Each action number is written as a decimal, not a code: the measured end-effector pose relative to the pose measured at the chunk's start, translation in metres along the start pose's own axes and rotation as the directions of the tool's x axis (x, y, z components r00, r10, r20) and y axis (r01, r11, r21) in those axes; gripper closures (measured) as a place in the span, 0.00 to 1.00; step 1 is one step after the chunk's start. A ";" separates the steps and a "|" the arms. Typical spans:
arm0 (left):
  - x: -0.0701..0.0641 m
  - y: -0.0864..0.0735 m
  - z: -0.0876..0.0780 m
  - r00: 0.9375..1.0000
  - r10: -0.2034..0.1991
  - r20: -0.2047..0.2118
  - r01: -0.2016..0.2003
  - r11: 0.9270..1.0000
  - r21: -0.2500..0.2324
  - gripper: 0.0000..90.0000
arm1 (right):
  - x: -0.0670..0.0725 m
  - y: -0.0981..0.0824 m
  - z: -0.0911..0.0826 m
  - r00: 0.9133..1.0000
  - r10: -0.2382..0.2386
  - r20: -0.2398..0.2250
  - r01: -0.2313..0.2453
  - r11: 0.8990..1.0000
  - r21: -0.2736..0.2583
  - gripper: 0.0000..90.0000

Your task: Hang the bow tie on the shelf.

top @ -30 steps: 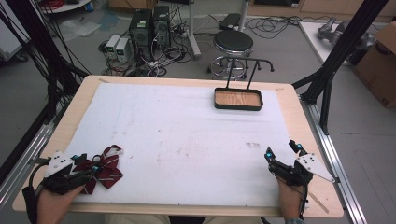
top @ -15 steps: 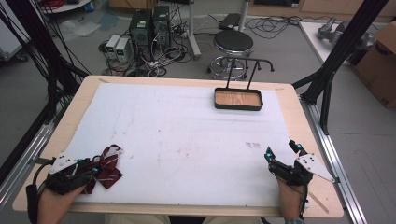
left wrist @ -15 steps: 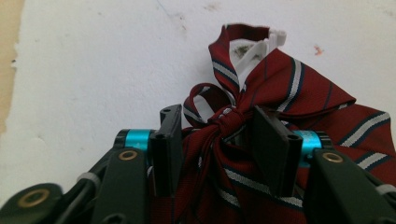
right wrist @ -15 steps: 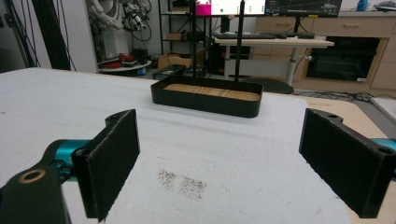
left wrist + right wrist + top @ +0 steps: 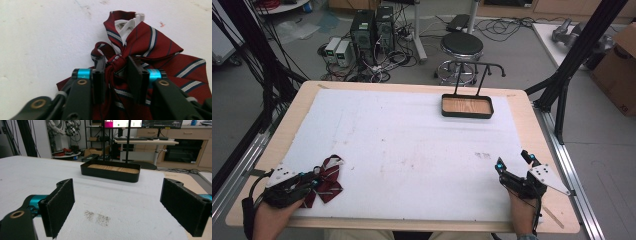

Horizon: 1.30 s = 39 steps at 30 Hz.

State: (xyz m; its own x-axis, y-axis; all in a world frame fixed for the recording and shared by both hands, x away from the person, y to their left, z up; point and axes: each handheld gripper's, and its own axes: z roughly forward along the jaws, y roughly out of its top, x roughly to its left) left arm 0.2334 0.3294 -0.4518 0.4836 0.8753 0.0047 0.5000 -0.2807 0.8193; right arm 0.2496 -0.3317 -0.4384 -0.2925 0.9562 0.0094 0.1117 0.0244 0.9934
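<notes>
The wooden bench (image 5: 532,107) carries a white foam sheet (image 5: 412,150); on it lie a striped maroon bow tie (image 5: 329,180) near the front left corner and a black tray (image 5: 466,106) at the far right.

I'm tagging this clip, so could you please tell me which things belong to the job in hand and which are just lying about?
In the job:
- striped bow tie, knot between the closing fingers
- left gripper

Lying about:
- black tray, far side
- right gripper, fingers wide apart
- stool, computers on the floor

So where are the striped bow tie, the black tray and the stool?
striped bow tie (image 5: 150,42), left gripper view, on its red right wing.
black tray (image 5: 466,114), high view, on its near wall.
stool (image 5: 461,44), high view, on its round seat.
</notes>
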 end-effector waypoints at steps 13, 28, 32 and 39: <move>-0.012 0.012 -0.013 0.990 0.142 -0.018 -0.143 0.987 -0.074 0.89 | 0.000 0.000 0.000 1.000 -0.002 0.002 0.002 1.000 -0.002 0.12; -0.022 0.038 -0.032 0.989 0.148 0.005 -0.142 0.960 -0.241 0.91 | 0.000 0.000 0.000 1.000 -0.001 0.003 0.001 1.000 -0.001 0.12; -0.024 0.048 -0.033 0.988 0.153 0.018 -0.143 0.954 -0.265 0.91 | 0.000 0.000 0.000 1.000 -0.001 0.004 0.001 1.000 -0.001 0.13; -0.031 0.070 -0.026 0.982 0.181 0.059 -0.157 0.944 -0.289 0.91 | -0.001 0.000 0.000 1.000 0.007 0.006 -0.007 1.000 0.002 0.12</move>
State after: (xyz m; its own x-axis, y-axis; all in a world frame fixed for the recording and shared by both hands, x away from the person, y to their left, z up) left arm 0.2344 0.2929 -0.3798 0.6073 0.7854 0.1192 0.1888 -0.2885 0.9387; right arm 0.2497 -0.3324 -0.4386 -0.2860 0.9581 0.0158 0.1153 0.0180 0.9932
